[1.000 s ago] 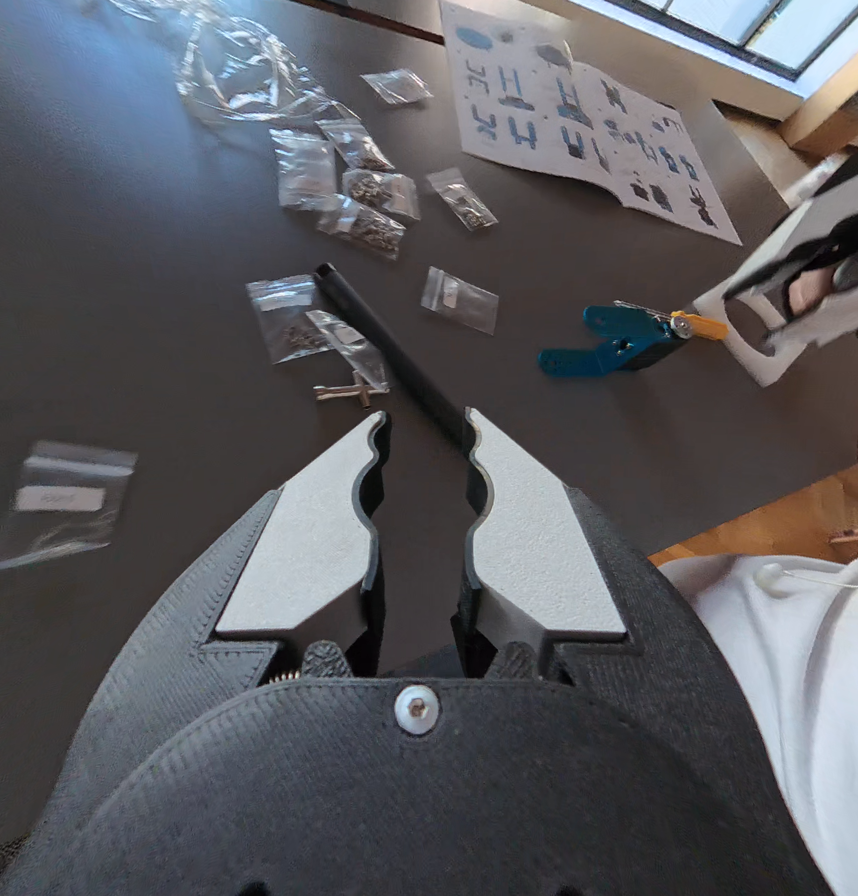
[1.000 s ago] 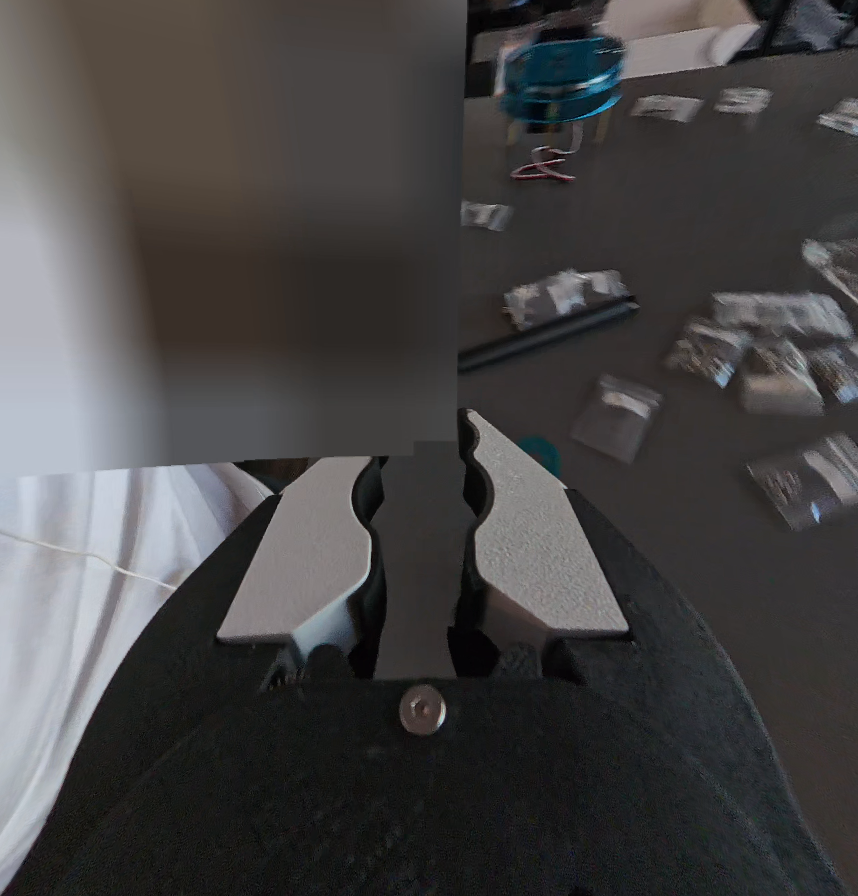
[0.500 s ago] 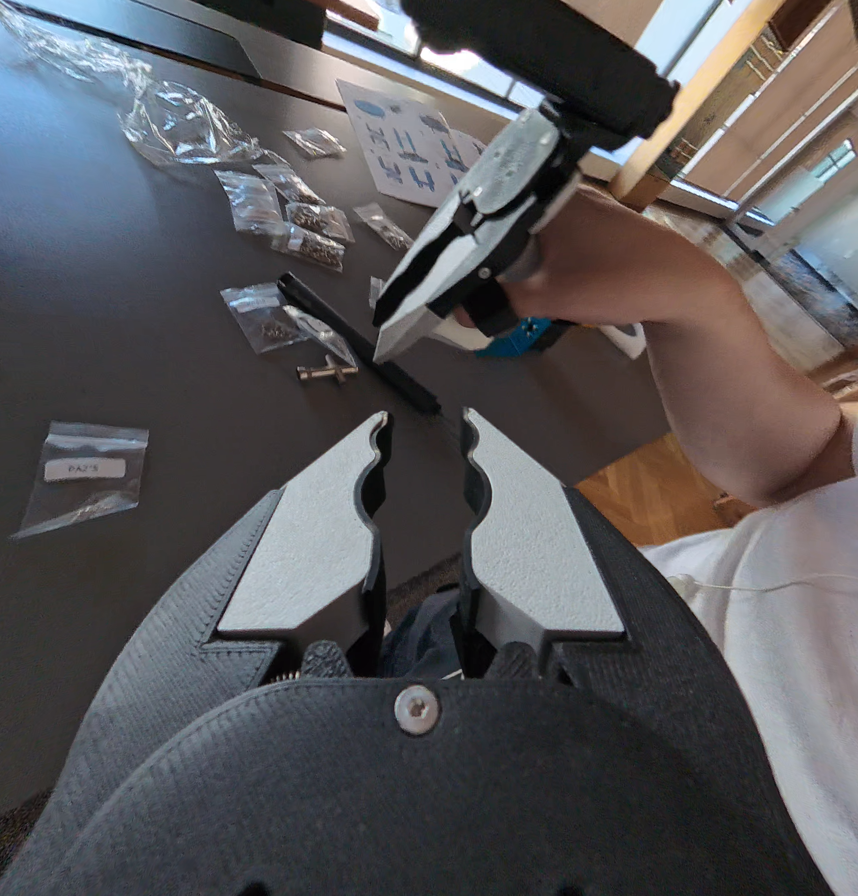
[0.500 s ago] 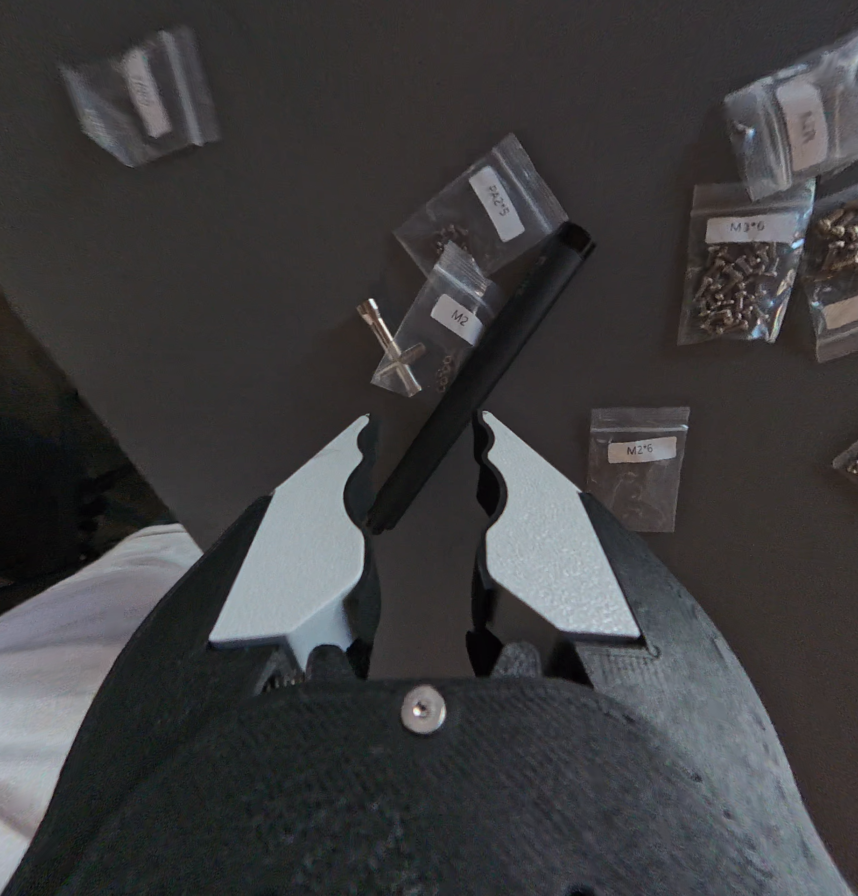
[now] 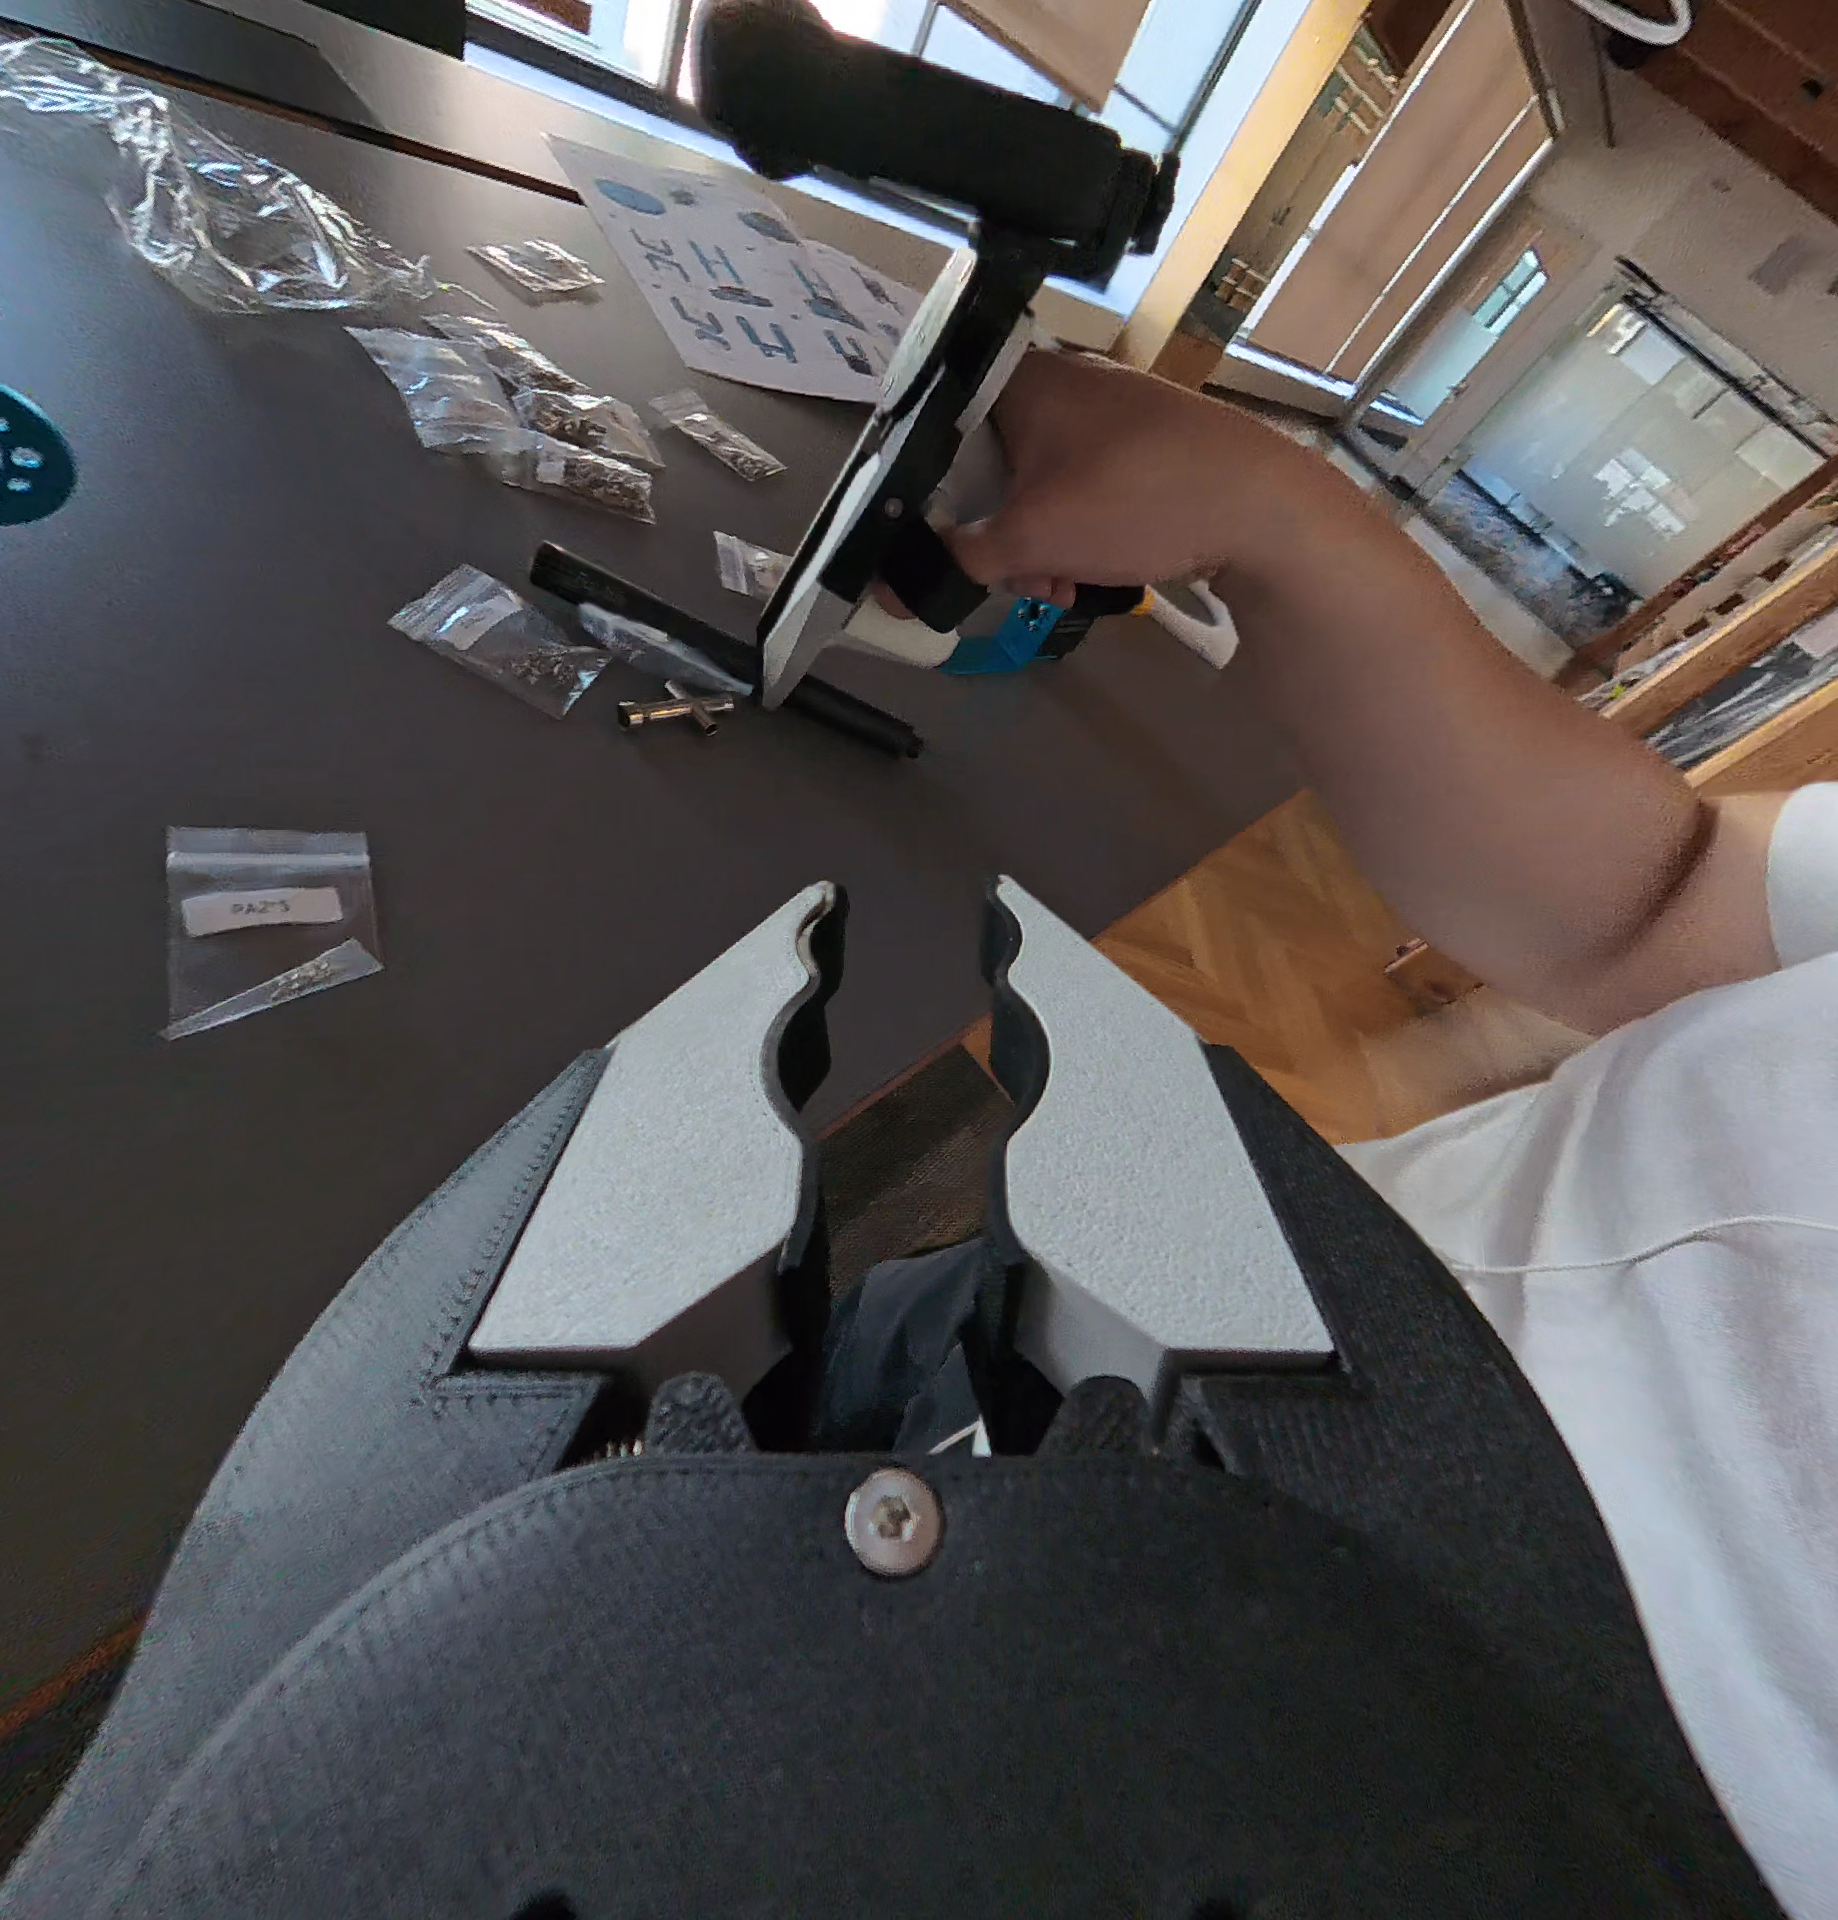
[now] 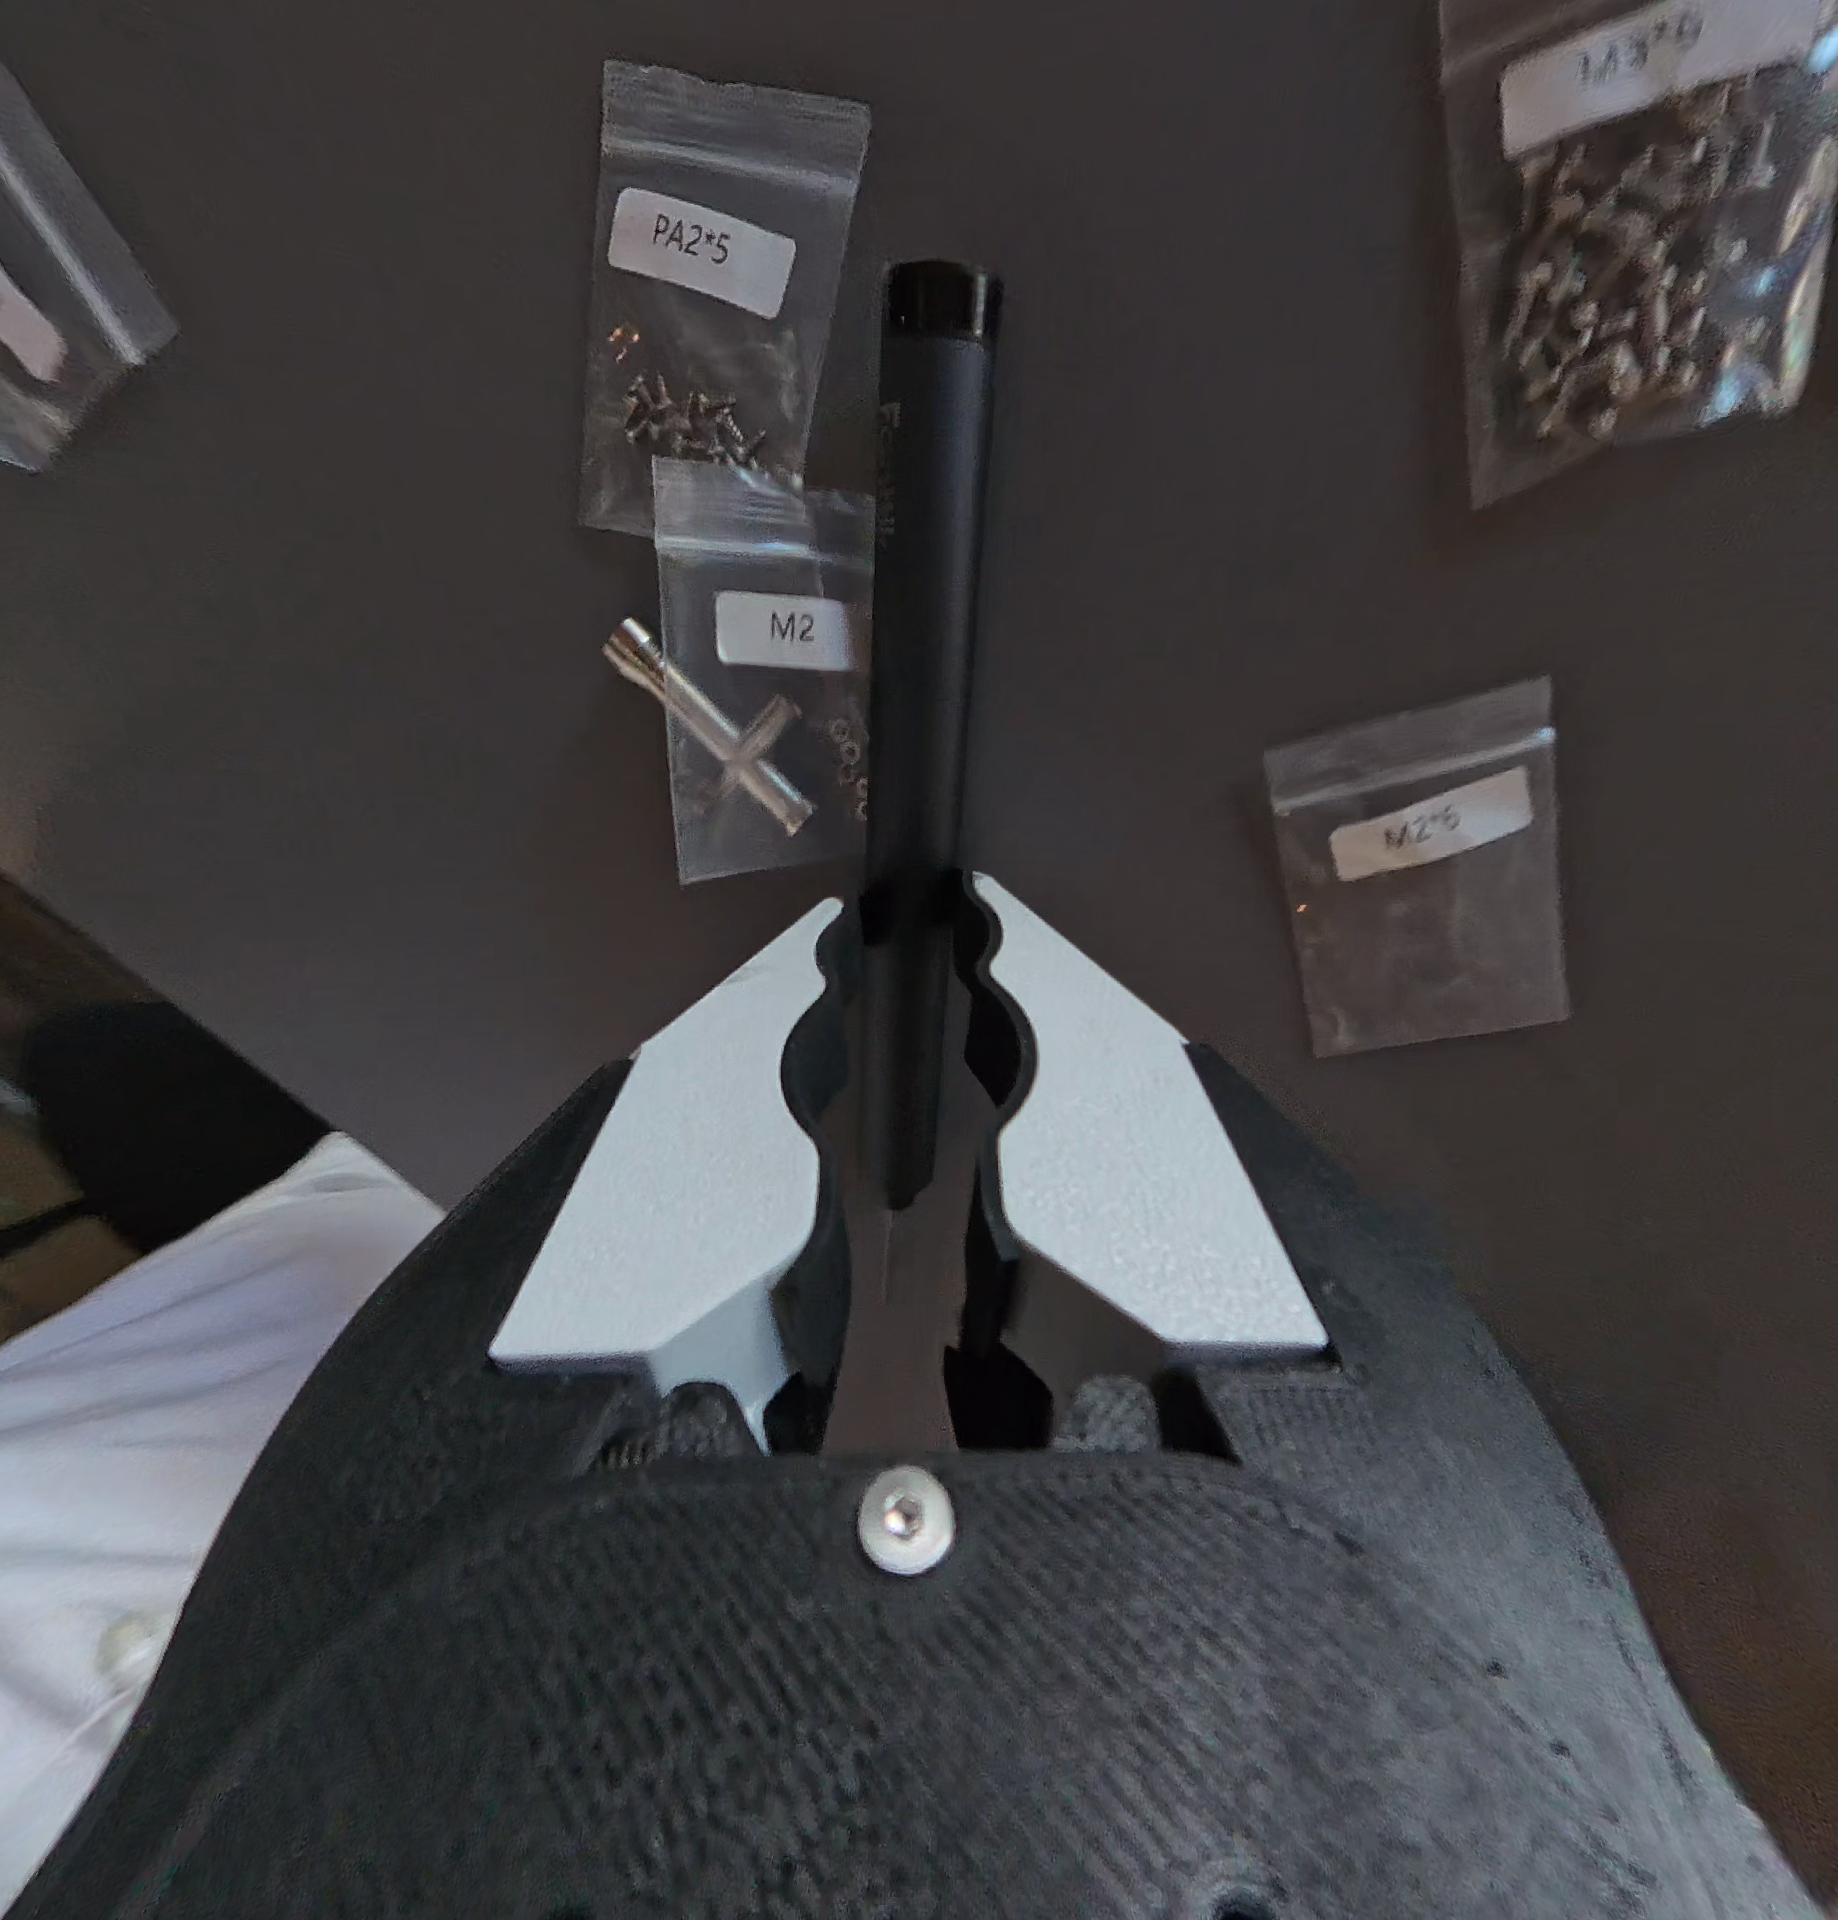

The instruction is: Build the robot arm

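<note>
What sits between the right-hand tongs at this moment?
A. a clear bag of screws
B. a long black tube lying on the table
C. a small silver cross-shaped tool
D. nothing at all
B: in the right wrist view the black tube runs straight in between the two fingers of the right tongs, while the silver cross-shaped tool and the bags of screws lie off to the side.
</note>
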A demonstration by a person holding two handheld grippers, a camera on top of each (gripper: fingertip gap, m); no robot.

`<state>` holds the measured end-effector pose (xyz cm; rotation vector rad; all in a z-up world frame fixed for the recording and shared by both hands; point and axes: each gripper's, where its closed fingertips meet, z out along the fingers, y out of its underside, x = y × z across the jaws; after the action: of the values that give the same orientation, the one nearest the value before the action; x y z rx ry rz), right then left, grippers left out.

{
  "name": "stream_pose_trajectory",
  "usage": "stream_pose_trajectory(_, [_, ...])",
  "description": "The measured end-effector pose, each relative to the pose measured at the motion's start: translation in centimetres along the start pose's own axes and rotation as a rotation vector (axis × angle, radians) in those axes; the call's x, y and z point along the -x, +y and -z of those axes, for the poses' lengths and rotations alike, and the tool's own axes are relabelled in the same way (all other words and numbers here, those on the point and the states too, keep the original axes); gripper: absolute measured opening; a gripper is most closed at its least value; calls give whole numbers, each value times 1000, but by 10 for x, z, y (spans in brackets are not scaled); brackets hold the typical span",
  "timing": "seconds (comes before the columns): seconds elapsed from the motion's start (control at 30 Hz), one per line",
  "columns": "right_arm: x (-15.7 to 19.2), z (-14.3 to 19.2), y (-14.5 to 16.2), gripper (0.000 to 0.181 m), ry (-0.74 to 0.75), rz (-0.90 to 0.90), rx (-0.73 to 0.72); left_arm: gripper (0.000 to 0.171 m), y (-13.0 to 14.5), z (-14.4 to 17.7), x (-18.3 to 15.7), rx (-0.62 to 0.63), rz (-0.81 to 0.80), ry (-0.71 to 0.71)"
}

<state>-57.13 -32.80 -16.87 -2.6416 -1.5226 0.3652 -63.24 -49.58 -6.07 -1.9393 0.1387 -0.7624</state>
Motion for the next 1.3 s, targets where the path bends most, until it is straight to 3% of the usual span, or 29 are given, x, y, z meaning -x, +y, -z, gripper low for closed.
stream_pose_trajectory(0.2, [2,18,9,16,-136,-68,-134,28,-10,-61,-15,-4,102,216])
stream_pose_trajectory(0.3, [10,39,9,16,-249,-51,-244,34,-12,-100,-16,7,133,242])
stream_pose_trajectory(0.5, [12,108,22,16,-522,38,-489,42,-19,-167,-45,9,209,341])
stream_pose_trajectory(0.63, [-2,165,38,16,-744,139,-657,41,-43,-200,-92,-44,243,549])
stream_pose_trajectory(0.73, [-23,196,52,16,-857,214,-759,36,-58,-230,-112,-23,167,601])
stream_pose_trajectory(0.8, [-40,211,57,16,-918,236,-804,16,-73,-243,-130,-28,104,681])
stream_pose_trajectory(0.83, [-49,218,58,16,-948,245,-827,16,-80,-251,-136,-25,78,694])
stream_pose_trajectory(1.0, [-81,239,58,17,-1024,348,-851,16,-98,-297,-143,84,-159,575])
stream_pose_trajectory(1.07, [-91,250,54,35,-1049,361,-881,16,-99,-311,-143,159,-233,552])
stream_pose_trajectory(1.1, [-96,252,52,35,-1044,376,-892,16,-97,-318,-141,203,-264,549])
stream_pose_trajectory(1.13, [-100,250,51,18,-1017,415,-899,16,-95,-324,-138,239,-297,547])
stream_pose_trajectory(1.3, [-113,229,39,17,-901,474,-846,16,-88,-340,-122,320,-355,593])
